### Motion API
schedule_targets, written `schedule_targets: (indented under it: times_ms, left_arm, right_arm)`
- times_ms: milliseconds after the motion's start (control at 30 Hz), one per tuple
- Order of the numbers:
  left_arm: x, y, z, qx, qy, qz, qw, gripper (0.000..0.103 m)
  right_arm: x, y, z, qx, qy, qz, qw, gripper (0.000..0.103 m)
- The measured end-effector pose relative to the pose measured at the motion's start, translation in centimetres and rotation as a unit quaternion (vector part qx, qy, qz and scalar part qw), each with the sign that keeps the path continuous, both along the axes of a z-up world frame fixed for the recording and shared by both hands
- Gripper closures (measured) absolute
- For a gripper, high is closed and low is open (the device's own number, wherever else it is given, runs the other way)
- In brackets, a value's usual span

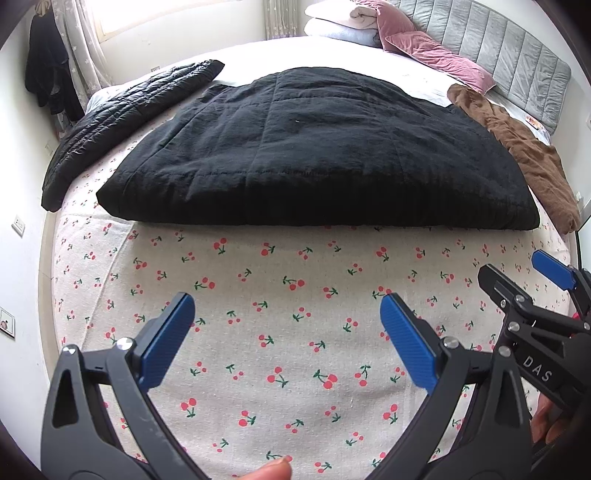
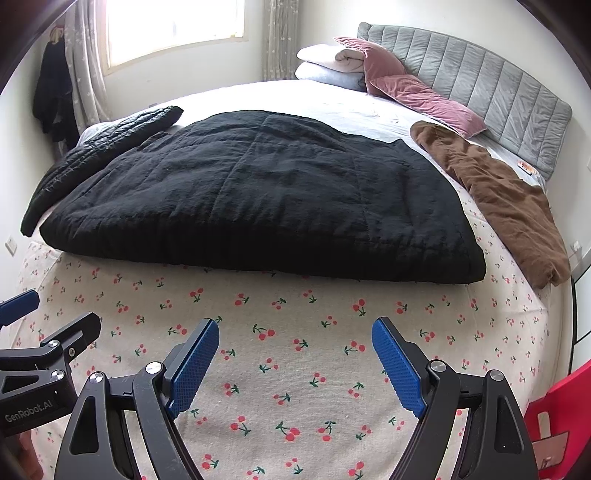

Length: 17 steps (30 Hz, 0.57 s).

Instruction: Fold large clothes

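Note:
A large black quilted garment lies folded flat in a thick slab across the middle of the bed; it also shows in the right wrist view. My left gripper is open and empty, hovering over the cherry-print sheet short of the garment's near edge. My right gripper is open and empty, also short of that edge. The right gripper shows at the right in the left wrist view, and the left gripper at the left in the right wrist view.
A black puffer jacket lies at the bed's far left. A brown garment lies along the right side. Pink cushions and white pillows sit by the grey headboard. A red object is at lower right.

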<state>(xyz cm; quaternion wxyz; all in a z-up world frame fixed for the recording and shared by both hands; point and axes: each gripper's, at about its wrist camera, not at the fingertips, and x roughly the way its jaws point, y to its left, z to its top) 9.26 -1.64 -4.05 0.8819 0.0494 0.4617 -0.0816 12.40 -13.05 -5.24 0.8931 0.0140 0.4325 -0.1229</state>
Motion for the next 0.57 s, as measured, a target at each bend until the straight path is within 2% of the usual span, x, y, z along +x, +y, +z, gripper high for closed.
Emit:
schedule_targets:
  times_ms: [567]
  left_arm:
    - [-0.08,-0.34,-0.36,0.003,0.008,-0.008,0.9999,0.003]
  right_arm:
    - [-0.04,-0.25,-0.04,0.007,0.001,-0.003,1.000,0.017]
